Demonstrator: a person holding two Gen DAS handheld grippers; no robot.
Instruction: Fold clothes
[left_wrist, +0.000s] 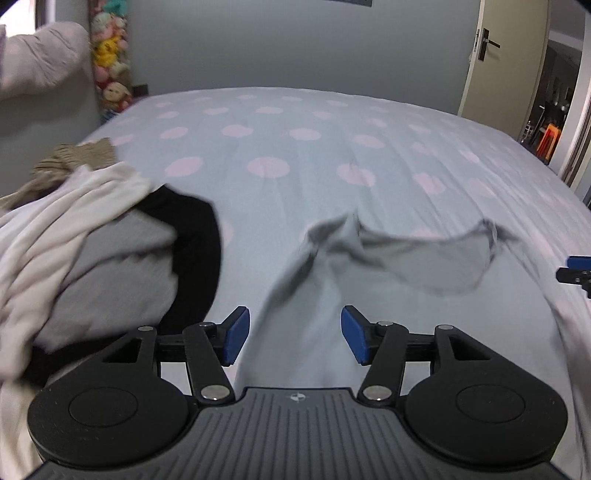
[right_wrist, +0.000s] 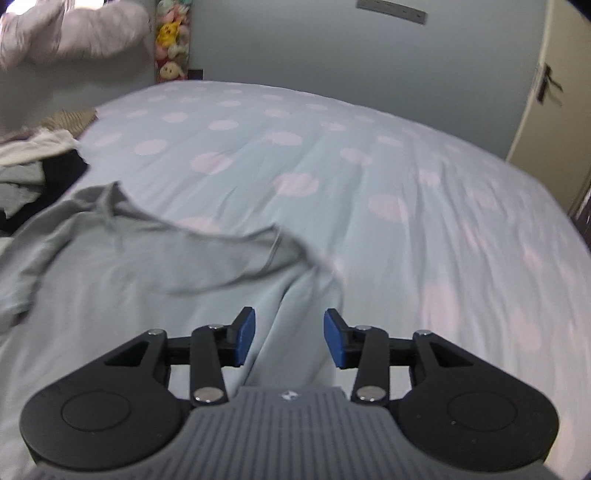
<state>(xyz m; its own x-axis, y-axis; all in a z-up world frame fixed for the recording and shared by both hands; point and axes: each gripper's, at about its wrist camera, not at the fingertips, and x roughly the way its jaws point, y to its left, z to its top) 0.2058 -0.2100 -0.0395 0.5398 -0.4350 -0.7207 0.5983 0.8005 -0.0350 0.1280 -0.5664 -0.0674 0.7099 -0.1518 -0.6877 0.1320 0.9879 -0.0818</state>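
Right up close, the left gripper (left_wrist: 291, 339) has its blue pads spread apart with nothing pinched, only pale cloth lying beneath the gap. Same story on the other side: the right gripper (right_wrist: 289, 338) is spread too, pads clear of the fabric, a raised ridge of cloth running under them. That cloth is the grey T-shirt (left_wrist: 373, 258), spread loosely over the near part of the bed (left_wrist: 295, 122), neckline toward the far side, and it is not flat: one shoulder is humped up and curled over, and the collar edge stands off the spotted sheet. Off toward the bed's left edge sits the laundry pile (left_wrist: 92, 236), white, grey and black pieces heaped together, with a brown knit behind it, and the pile's black piece lies just beside the shirt. Beyond, the sheet runs bare to the far edge, then the wall, a column of plush toys (left_wrist: 110, 62) in the left corner and a door (left_wrist: 506, 55) on the right. The risk from here, as I judge it: fold now and those humps get pressed into the crease, giving a crooked fold; and a low grab on the left could snag that neighbouring black garment along with the shirt.
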